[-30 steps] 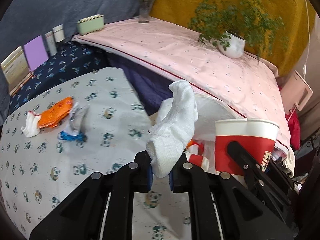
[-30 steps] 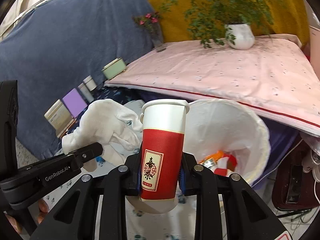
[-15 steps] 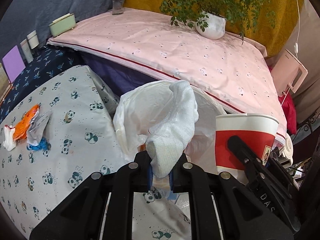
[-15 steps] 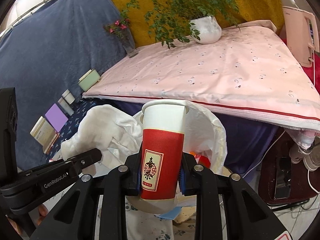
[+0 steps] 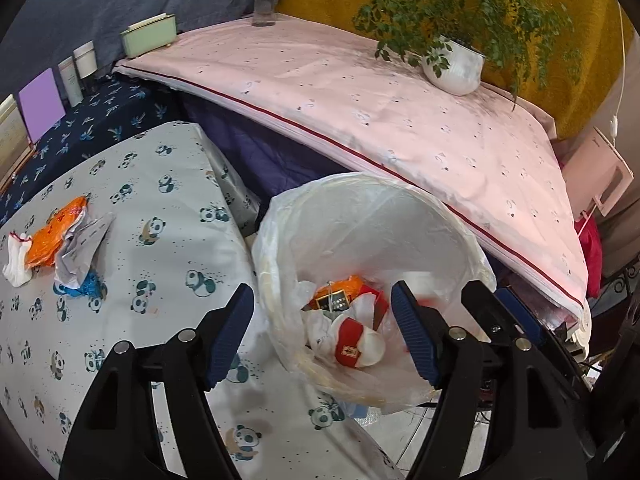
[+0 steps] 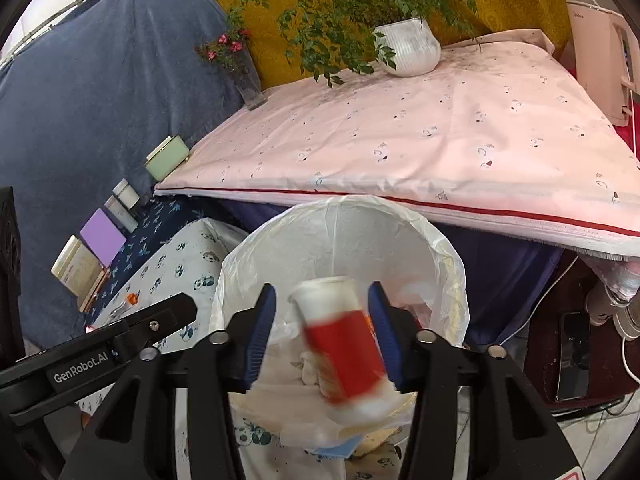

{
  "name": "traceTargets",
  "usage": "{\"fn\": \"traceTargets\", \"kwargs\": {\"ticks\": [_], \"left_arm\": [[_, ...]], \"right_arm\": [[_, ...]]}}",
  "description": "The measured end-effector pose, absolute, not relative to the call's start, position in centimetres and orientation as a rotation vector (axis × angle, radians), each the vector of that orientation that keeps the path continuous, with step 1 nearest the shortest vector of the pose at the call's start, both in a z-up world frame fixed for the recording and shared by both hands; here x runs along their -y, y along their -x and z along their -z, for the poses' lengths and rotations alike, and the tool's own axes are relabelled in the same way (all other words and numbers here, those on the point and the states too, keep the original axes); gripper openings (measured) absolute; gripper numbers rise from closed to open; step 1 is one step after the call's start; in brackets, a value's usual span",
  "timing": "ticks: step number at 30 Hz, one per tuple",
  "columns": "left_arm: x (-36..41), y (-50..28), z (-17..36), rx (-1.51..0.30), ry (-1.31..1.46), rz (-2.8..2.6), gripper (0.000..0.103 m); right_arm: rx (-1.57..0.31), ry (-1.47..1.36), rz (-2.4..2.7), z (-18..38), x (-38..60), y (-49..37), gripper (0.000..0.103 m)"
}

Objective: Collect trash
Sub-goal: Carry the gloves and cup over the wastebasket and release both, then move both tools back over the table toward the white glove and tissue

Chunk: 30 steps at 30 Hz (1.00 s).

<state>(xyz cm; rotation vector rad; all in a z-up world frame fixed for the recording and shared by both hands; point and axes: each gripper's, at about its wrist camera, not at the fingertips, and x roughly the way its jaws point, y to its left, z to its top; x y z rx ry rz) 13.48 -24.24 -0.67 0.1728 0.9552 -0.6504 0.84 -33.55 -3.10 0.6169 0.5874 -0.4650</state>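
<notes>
Paper cup [image 6: 344, 344], light and crushable, drops between our right gripper's [image 6: 322, 334] opening jaws into the bin [image 6: 448, 252]; left gripper [image 5: 322, 334] opens empty; next, pinch wrappers [image 5: 60, 236] mid-body.

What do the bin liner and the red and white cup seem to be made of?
Bin liner: thin plastic film, translucent white and slightly glossy, wrinkled over the rim. Cup: probably paper, matte white with a printed red band; it is blurred, so a coating cannot be judged.
</notes>
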Motion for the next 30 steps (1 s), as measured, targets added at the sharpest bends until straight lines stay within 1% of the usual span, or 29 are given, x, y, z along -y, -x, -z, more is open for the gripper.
{"fn": "traceTargets", "kwargs": {"ticks": [14,16,30], "left_arm": [[20.3,-14.3,0.7,-0.963,-0.126,0.584,0.068],[19.5,-14.6,0.6,-0.961,-0.113,0.570,0.071],[11.4,-16.6,0.1,-0.950,-0.030,0.448,0.071]], "right_arm": [[-0.604,-0.588,0.434,2.6,31.0,-1.7,0.053],[-0.606,-0.582,0.428,2.4,30.5,-1.9,0.053],[-0.634,-0.507,0.321,1.0,24.4,-5.0,0.053]]}}
